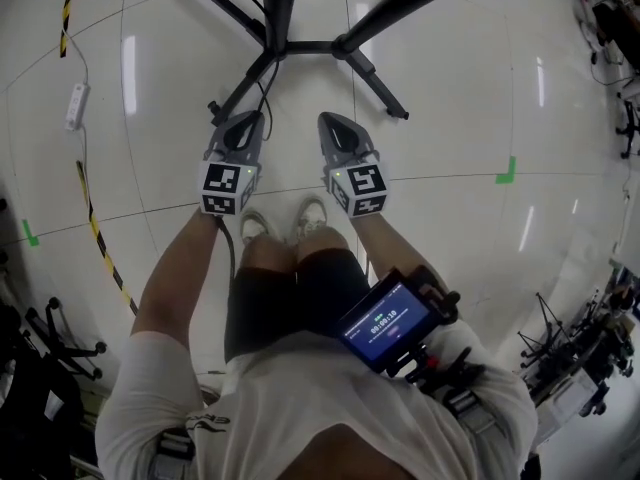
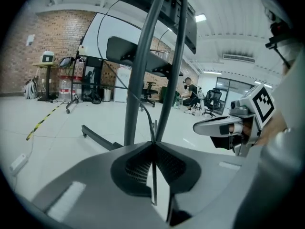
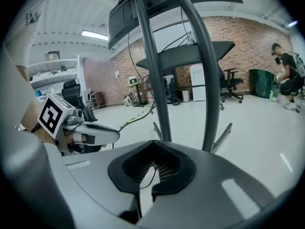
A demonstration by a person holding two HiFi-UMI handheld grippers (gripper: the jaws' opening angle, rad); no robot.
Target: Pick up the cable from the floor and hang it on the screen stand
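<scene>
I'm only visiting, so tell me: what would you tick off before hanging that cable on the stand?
1. Left gripper fingers shut on the cable: ok.
2. Right gripper fingers shut: ok.
3. Right gripper actually holding the cable: cannot tell.
4. Screen stand straight ahead of both grippers: ok.
5. Hanging spot on the stand picked out: cannot tell.
6. Cable's slack lifted off the floor: cannot tell.

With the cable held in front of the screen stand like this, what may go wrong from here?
1. The left gripper pinches the thin cable only at its jaw tips, so a pull may slide it out.
2. The loose part of the cable hangs beside the person's shoes; a step might catch it.
3. Ahead of the jaws, the cable passes close to the stand's base legs and may snag there.
</scene>
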